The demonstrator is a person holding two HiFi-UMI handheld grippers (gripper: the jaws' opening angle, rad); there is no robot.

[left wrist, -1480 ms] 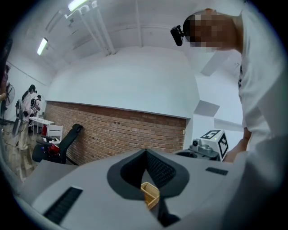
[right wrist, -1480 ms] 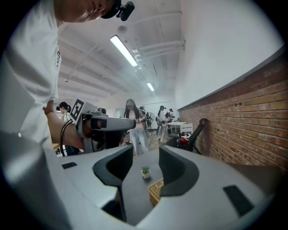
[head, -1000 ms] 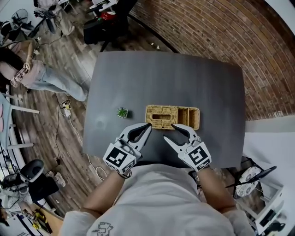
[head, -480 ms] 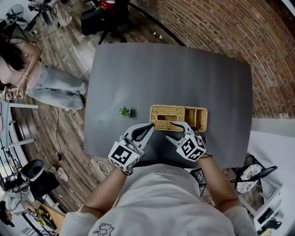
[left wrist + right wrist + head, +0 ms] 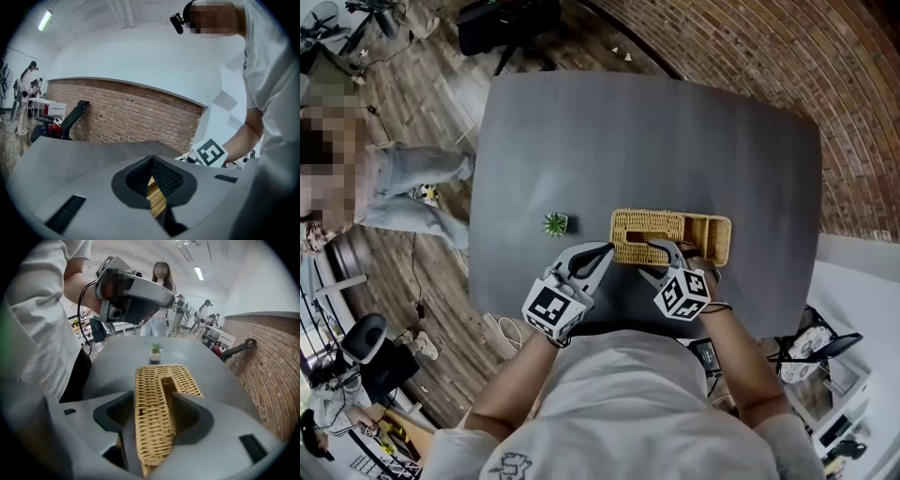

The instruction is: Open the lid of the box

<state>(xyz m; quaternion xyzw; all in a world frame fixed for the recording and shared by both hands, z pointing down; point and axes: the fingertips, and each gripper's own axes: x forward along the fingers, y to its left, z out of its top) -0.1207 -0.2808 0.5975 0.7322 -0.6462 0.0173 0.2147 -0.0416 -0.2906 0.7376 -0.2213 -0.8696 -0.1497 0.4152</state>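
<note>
A woven wicker box (image 5: 719, 253) lies on the grey table (image 5: 628, 141). Its slotted lid (image 5: 628, 225) covers the left part, and the right compartment shows open. My right gripper (image 5: 654, 258) tilts down over the lid's near edge. Its jaws have just been opening and stand wide. In the right gripper view, the lid's near strip (image 5: 150, 385) lies between the jaws of the right gripper (image 5: 152, 397), with one jaw in the slot (image 5: 166, 383). My left gripper (image 5: 606, 249) is shut and empty, its tips close to the lid's left near corner. Wicker shows through the left gripper (image 5: 151, 159).
A tiny potted plant (image 5: 555, 223) stands left of the box, also visible as the plant (image 5: 156, 348) beyond the lid. A brick wall (image 5: 844, 103) runs along the table's right side. A person (image 5: 394, 178) stands on the wooden floor at the left.
Both grippers have come down toward the box. The right one rolled and tipped downward, so its jaws now straddle the lid's near strip. The left tips moved closer to the lid's corner.
</note>
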